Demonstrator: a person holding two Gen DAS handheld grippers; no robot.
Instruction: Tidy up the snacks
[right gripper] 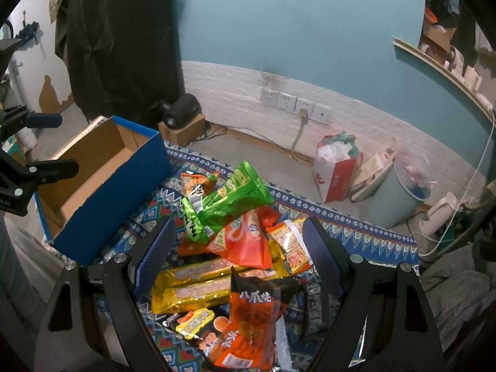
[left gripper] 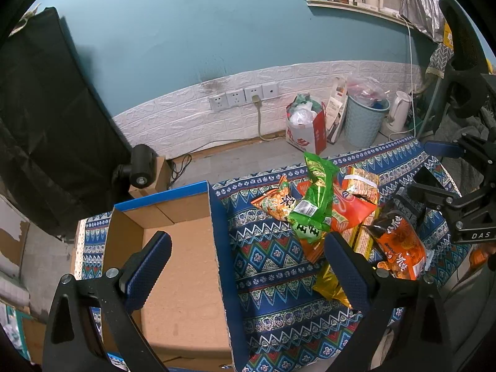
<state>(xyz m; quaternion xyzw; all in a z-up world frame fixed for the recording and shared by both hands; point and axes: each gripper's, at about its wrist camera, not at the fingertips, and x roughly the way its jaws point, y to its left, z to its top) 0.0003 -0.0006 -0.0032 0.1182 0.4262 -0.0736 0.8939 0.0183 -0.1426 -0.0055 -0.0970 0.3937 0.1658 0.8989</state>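
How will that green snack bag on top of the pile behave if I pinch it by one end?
The green snack bag looks like thin glossy film, crinkled and puffed, so it is probably light and floppy, and likely to sag from the pinch. The shiny surface may slip. It leans on the orange packet, which could shift when it lifts.

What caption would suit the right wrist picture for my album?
Open right gripper hovers above a heap of snack packets on a patterned cloth, with an empty blue box waiting alongside.
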